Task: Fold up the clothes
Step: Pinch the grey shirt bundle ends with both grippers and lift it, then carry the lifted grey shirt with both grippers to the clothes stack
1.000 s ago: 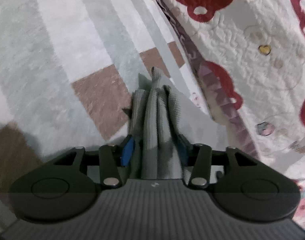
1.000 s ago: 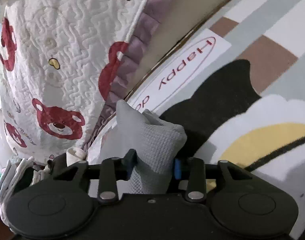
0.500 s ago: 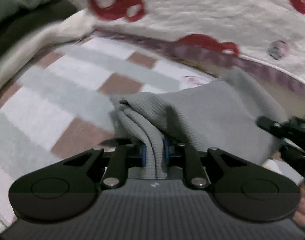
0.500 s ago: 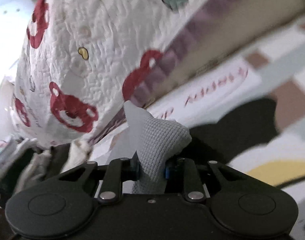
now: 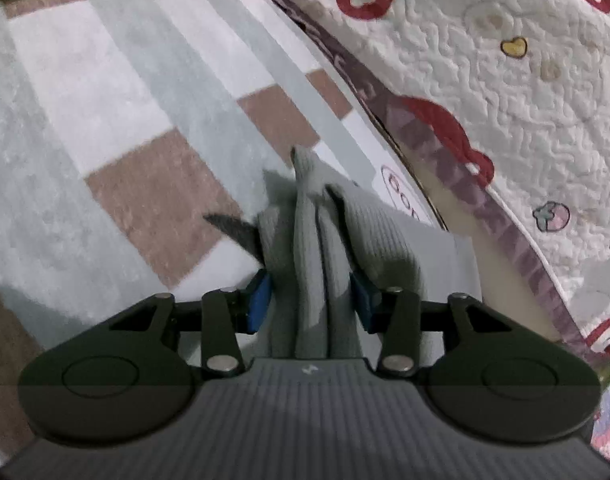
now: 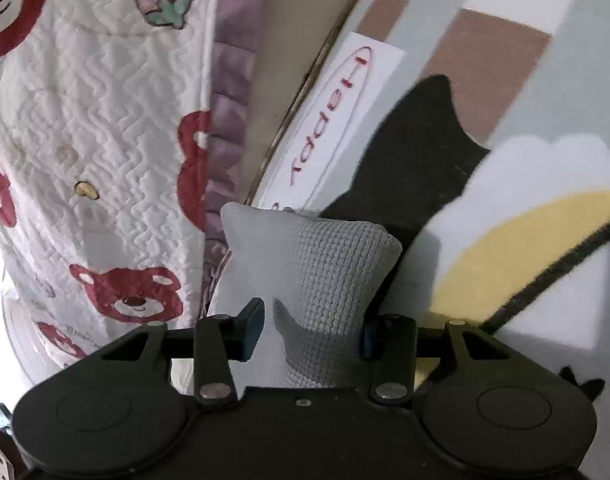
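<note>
Grey knit garment (image 5: 317, 240) sits bunched between the fingers of my left gripper (image 5: 310, 300), several upright folds pressed together, both blue pads against the cloth: I am clamped on it. In the right wrist view, my right gripper (image 6: 311, 326) stands wider; the garment (image 6: 317, 264) touches the right finger, while a gap shows beside the left finger (image 6: 251, 326), so I cannot tell whether this grip is closed or released. One garment is counted, held over the rug.

Checked rug (image 5: 105, 120) lies open to the left and far side in the left view, with free room there. To the right, the white quilted bedspread (image 5: 525, 100) with red bears hangs down, its purple ruffled edge (image 5: 457, 176) running near the garment. In the right view, the quilt (image 6: 85, 140) closes off the left side. One white label (image 6: 337, 120) with red lettering lies on the rug (image 6: 505, 208) just beyond the cloth.
</note>
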`<state>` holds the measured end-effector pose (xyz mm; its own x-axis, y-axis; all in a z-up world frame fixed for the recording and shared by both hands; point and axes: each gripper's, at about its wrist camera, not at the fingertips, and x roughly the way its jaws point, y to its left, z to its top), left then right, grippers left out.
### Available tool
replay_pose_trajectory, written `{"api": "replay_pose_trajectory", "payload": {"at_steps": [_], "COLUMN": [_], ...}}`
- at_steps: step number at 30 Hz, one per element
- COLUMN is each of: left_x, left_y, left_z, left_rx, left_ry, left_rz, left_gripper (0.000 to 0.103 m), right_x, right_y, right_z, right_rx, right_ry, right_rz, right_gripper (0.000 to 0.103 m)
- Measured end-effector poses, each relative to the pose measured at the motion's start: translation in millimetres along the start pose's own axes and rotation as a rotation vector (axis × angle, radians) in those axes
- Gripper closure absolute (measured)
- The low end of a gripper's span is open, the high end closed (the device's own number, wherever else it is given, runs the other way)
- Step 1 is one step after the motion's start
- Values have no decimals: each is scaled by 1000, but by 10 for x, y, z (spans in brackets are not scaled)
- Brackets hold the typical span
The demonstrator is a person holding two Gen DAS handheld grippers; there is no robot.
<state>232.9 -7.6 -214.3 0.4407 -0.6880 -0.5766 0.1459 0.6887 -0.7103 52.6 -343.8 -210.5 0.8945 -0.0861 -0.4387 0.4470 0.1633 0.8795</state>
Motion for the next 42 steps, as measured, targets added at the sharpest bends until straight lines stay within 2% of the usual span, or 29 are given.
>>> {"api": "replay_pose_trajectory", "payload": {"at_steps": [3, 6, 7, 8, 10, 13, 16, 18, 22, 26, 33, 38, 42], "left_x": [39, 45, 42, 41, -12, -158, -502, -762, -1276, -1730, -2500, -2845, -3111], "left_y": [-28, -155, -199, -241, -331, -481, -581, -615, -650, -641, -475, -311, -282], "left_z": [-31, -52, -67, -85, -118, -151, -203, -212, -211, -242, -317, -304, -202], "left_rx": [51, 140, 184, 224, 260, 286, 249, 224, 209, 175, 119, 48, 54], "left_ry": [-5, -1, 1, 4, 8, 7, 2, -13, -96, -165, -346, -438, -515], "left_rz": [-14, 34, 48, 55, 65, 95, 57, 30, 9, -7, -9, -11, 54], "left_gripper": [57, 62, 66, 82, 89, 94, 94, 94, 94, 94, 94, 94, 94], "right_x": [78, 92, 72, 24, -99, -354, -575, -690, -885, -1010, -1099, -1041, -963], "right_y": [157, 259, 265, 270, 323, 653, 1035, 1299, 1791, 2281, 2800, 3078, 3385], "right_z": [-63, -265, -304, -303, -285, -406, -482, -493, -598, -887, -1322, -1658, -1977], "right_rx": [-150, -318, -338, -339, -348, -552, -706, -765, -867, -991, -1010, -1049, -1125], "right_ry": [12, -31, -43, -51, -60, -54, -13, 32, 128, 215, 354, 453, 546], "right_rz": [-36, -40, -30, 11, 94, 113, 124, 133, 190, 268, 413, 448, 487], "right_gripper": [49, 50, 64, 73, 76, 77, 77, 77, 77, 78, 78, 78, 78]}}
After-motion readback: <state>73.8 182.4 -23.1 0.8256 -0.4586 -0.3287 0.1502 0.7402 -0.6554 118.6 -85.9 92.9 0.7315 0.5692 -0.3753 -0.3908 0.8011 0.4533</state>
